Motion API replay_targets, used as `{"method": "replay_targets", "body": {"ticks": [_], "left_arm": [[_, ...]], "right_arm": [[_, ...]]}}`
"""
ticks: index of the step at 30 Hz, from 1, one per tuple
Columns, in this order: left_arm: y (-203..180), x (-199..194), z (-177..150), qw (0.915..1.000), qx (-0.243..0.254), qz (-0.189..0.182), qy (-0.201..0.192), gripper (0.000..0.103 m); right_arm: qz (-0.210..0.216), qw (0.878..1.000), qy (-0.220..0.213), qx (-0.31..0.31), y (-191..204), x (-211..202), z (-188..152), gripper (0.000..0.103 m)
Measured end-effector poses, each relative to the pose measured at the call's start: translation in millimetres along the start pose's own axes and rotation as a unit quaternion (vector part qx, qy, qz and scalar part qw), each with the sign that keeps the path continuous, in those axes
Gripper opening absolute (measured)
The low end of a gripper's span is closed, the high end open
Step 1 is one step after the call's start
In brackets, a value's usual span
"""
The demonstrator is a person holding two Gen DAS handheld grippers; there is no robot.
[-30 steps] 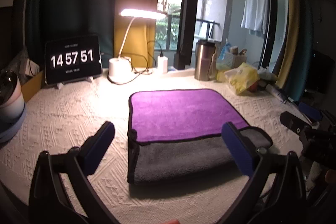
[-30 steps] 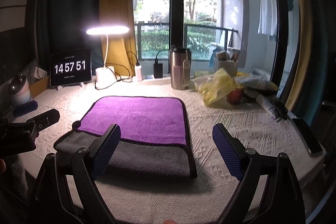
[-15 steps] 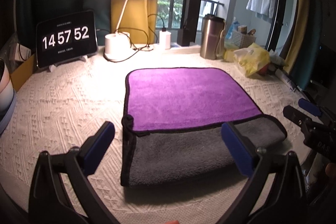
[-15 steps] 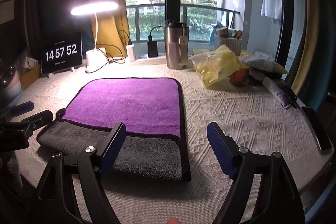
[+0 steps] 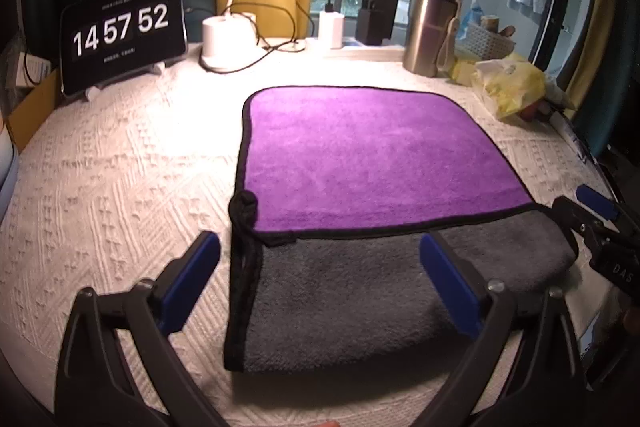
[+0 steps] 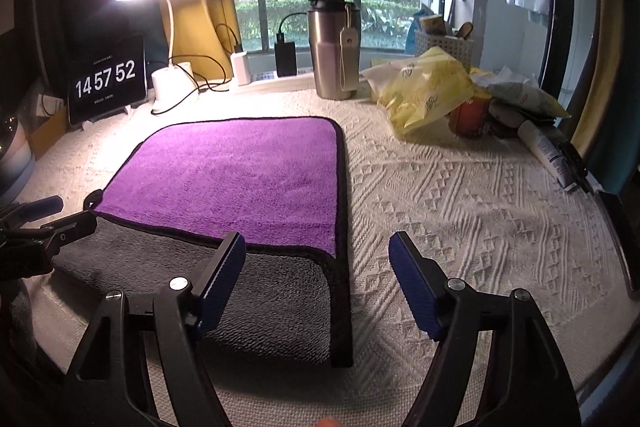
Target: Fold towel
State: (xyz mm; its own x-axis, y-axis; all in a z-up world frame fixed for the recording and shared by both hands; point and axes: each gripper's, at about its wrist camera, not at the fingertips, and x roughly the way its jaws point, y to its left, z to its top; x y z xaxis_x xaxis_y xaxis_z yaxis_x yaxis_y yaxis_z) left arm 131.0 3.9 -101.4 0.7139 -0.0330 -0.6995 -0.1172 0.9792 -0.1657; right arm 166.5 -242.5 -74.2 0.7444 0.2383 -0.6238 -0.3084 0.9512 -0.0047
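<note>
Both tongs gape empty: the left tongs [image 5: 320,279] straddle the towel's [image 5: 360,155] near left corner, the right tongs [image 6: 316,267] its near right corner.

White textured tablecloth [image 6: 460,195]; at the back — clock tablet [image 6: 106,83] reading 14 57 52, lit desk lamp [image 6: 170,27], steel tumbler [image 6: 334,51], yellow bag [image 6: 424,89], basket [image 6: 442,47].

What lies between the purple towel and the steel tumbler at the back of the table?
Only bare white textured tablecloth lies between the purple and grey towel and the steel tumbler; the right wrist view shows it best.
</note>
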Motion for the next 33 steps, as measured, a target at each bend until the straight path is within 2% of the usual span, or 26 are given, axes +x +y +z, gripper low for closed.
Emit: {"method": "replay_targets", "body": {"ticks": [5, 7, 11, 13, 16, 20, 26, 28, 31, 33], "left_arm": [[0.3, 10.9, -1.0, 0.9997, -0.006, -0.006, 0.022, 0.092], [-0.4, 14.6, -2.1, 0.9995, -0.009, -0.008, 0.030, 0.091], [0.5, 18.8, -4.6, 0.9990, -0.013, -0.008, 0.041, 0.088], [0.1, 19.6, -5.7, 0.9989, -0.010, -0.007, 0.045, 0.078], [0.9, 19.5, -6.7, 0.9989, -0.010, -0.004, 0.046, 0.070], [2.2, 18.2, -8.3, 0.9990, -0.009, 0.004, 0.044, 0.060], [-2.0, 16.7, -12.1, 0.9990, 0.005, 0.016, 0.041, 0.044], [-2.2, 15.2, -12.5, 0.9989, 0.015, 0.018, 0.041, 0.033], [-1.6, 11.5, -12.5, 0.9987, 0.026, 0.021, 0.039, 0.020], [-1.6, 9.3, -12.5, 0.9988, 0.028, 0.017, 0.037, 0.015]], "right_arm": [[0.003, 1.000, 0.013, 0.000, -2.9, 9.9, -1.4, 0.077], [0.005, 1.000, 0.017, -0.001, -3.2, 13.1, -1.7, 0.071], [0.012, 0.999, 0.031, -0.008, -1.1, 18.4, -2.1, 0.065], [0.014, 0.999, 0.037, -0.014, 1.2, 20.0, -2.7, 0.060], [0.018, 0.999, 0.046, -0.023, 4.1, 22.5, -4.8, 0.052], [0.019, 0.998, 0.056, -0.035, 8.5, 25.7, -8.1, 0.045], [0.015, 0.996, 0.059, -0.064, 16.5, 27.4, -12.4, 0.027], [0.010, 0.996, 0.053, -0.068, 17.4, 26.2, -12.9, 0.012], [0.007, 0.996, 0.047, -0.071, 16.9, 23.8, -12.9, 0.007], [0.007, 0.996, 0.042, -0.072, 16.7, 21.7, -13.2, 0.007]]}}
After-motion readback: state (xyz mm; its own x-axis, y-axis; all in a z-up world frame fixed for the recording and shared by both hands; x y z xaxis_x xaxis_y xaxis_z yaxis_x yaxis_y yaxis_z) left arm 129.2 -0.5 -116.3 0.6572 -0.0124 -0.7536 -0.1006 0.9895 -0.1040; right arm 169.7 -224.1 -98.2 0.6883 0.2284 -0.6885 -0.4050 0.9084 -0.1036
